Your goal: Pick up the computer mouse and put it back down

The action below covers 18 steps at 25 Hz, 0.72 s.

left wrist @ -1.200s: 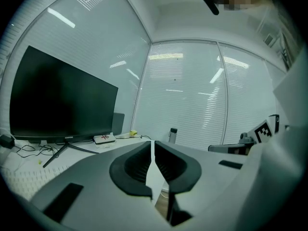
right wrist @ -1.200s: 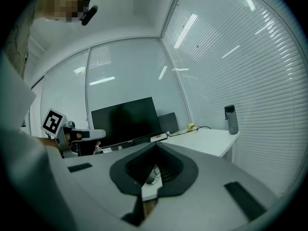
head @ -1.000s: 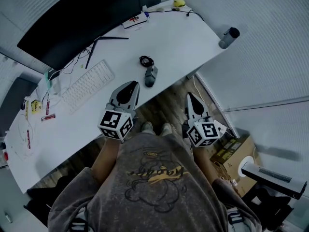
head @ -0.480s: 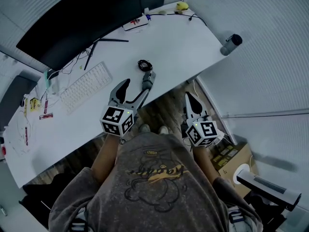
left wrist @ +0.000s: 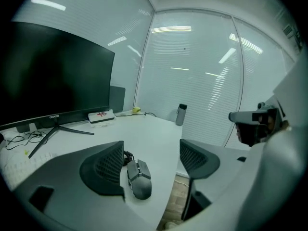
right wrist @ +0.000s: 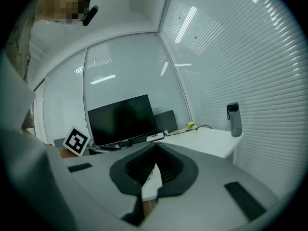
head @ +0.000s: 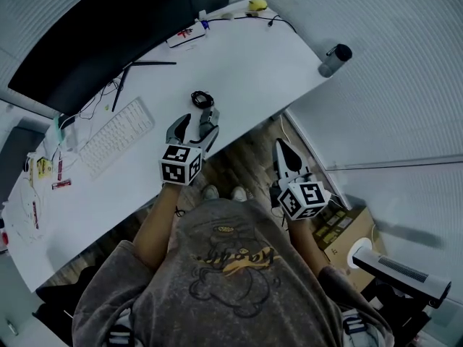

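The dark grey computer mouse point(left wrist: 137, 179) lies on the white desk point(head: 246, 56) near its front edge, a coiled black cable point(head: 201, 98) just behind it. My left gripper point(left wrist: 151, 160) is low over the desk with its jaws wide apart; they have just been opening. The mouse sits between them, close to the left jaw, and neither pad presses on it. In the head view the left gripper point(head: 194, 123) reaches the mouse point(head: 207, 113). My right gripper point(head: 283, 150) hangs shut and empty off the desk's front edge, above the wooden floor; its jaws meet in the right gripper view point(right wrist: 155, 170).
A white keyboard point(head: 116, 132) lies left of the mouse, before a large black monitor point(head: 94, 42). A grey bottle point(head: 333, 58) stands at the desk's right corner. A white box point(head: 181, 35) and a yellow thing point(head: 257, 4) sit at the back. A cardboard box point(head: 347, 230) is on the floor.
The left gripper went from shut to wide open and moved forward and down until its jaws flank the mouse. The right gripper stayed shut beside the desk.
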{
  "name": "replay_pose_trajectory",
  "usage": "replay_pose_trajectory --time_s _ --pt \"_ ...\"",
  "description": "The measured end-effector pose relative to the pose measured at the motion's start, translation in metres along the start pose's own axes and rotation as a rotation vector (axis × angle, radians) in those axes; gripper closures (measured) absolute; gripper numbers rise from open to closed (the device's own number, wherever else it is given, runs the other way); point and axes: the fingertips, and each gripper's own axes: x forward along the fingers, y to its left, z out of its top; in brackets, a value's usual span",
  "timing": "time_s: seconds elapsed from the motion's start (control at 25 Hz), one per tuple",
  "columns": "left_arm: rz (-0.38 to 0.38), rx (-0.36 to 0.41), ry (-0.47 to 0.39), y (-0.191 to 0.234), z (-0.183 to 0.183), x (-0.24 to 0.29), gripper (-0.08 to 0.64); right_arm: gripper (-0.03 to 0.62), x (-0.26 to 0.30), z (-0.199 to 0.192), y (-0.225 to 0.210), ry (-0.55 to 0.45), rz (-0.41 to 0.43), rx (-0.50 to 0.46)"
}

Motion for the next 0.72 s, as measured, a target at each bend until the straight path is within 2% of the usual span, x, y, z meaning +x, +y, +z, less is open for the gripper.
replay_pose_trajectory --time_s 0.24,0.52,0.72 --pt "0.062 0.014 0.073 0.018 -0.033 0.040 0.212 0.584 -0.007 -0.002 -0.013 0.010 -0.030 0.016" --pt "0.084 0.028 0.221 0.031 -0.092 0.082 0.209 0.584 -0.016 -0.005 -0.026 0.019 -0.066 0.030" --pt "0.097 0.021 0.279 0.037 -0.114 0.100 0.207 0.584 -0.023 -0.009 -0.035 0.035 -0.088 0.036"
